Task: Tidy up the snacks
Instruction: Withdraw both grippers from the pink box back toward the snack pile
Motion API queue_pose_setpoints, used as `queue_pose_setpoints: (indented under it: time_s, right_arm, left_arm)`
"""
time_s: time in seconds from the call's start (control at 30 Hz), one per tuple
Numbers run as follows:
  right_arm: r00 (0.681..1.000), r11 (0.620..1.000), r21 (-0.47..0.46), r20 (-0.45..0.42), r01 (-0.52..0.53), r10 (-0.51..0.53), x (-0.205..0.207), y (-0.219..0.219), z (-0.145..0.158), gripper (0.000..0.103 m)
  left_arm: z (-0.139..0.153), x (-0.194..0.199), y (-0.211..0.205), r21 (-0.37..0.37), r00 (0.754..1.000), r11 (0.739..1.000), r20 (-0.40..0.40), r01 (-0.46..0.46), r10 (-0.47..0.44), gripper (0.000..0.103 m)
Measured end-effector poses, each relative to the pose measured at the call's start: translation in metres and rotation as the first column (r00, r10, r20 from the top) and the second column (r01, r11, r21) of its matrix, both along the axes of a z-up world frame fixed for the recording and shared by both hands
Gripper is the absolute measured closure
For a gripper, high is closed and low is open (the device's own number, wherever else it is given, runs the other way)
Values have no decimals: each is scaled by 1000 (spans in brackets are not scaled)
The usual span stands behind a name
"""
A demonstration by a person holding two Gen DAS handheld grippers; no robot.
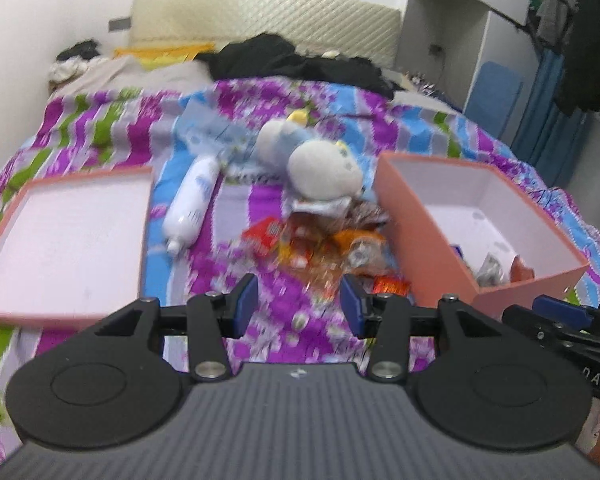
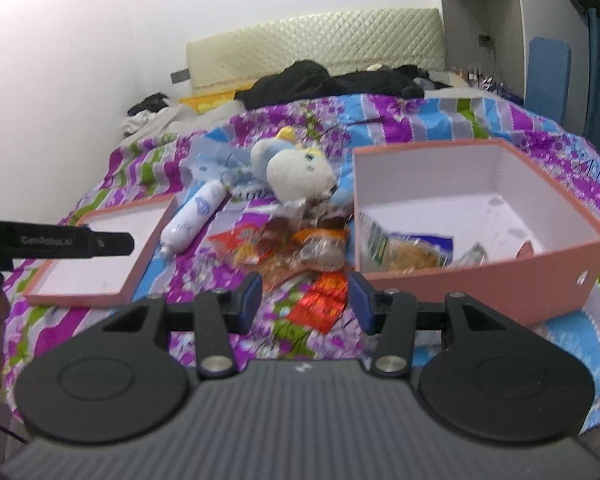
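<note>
A pile of wrapped snacks (image 1: 320,246) lies on the bed between a pink box (image 1: 476,216) on the right and its lid (image 1: 68,236) on the left. The pile also shows in the right wrist view (image 2: 300,252), with a red packet (image 2: 320,304) nearest. The box (image 2: 472,208) holds a few snack packets (image 2: 412,252). My left gripper (image 1: 299,306) is open and empty, just short of the pile. My right gripper (image 2: 305,302) is open and empty, with the red packet between its fingers' line of sight.
A plush toy (image 2: 296,172) and a white bottle (image 2: 194,216) lie behind the pile on the patterned blanket (image 2: 420,120). The lid (image 2: 108,252) lies left. Dark clothes (image 2: 324,80) sit near the headboard. A wardrobe (image 1: 460,40) stands to the right.
</note>
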State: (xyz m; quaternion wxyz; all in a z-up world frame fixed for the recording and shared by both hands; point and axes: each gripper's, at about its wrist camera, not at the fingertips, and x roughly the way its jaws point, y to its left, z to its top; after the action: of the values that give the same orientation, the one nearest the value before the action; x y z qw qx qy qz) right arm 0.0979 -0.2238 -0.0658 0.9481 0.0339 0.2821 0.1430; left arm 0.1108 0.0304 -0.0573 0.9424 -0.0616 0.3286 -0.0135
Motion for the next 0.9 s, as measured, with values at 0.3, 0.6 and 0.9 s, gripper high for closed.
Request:
queue_pose_setpoints:
  time_s: [0.3,0.6,0.9]
  right_arm:
    - [997,998,-49,-68,-51,48,-13,23,-36,53]
    - [992,993,-69,-82,-98,92,0,46,-57,53]
    - [997,986,-152,-28,-69,66,38,78,-74,53]
  left_arm:
    - [-47,-23,13,12,994,999,-100,-45,46,44]
    - [-71,-6,30,-6,986,996,-144,-88,87,42]
    - [-102,52,56,-148,981,983,-175,-111,85,42]
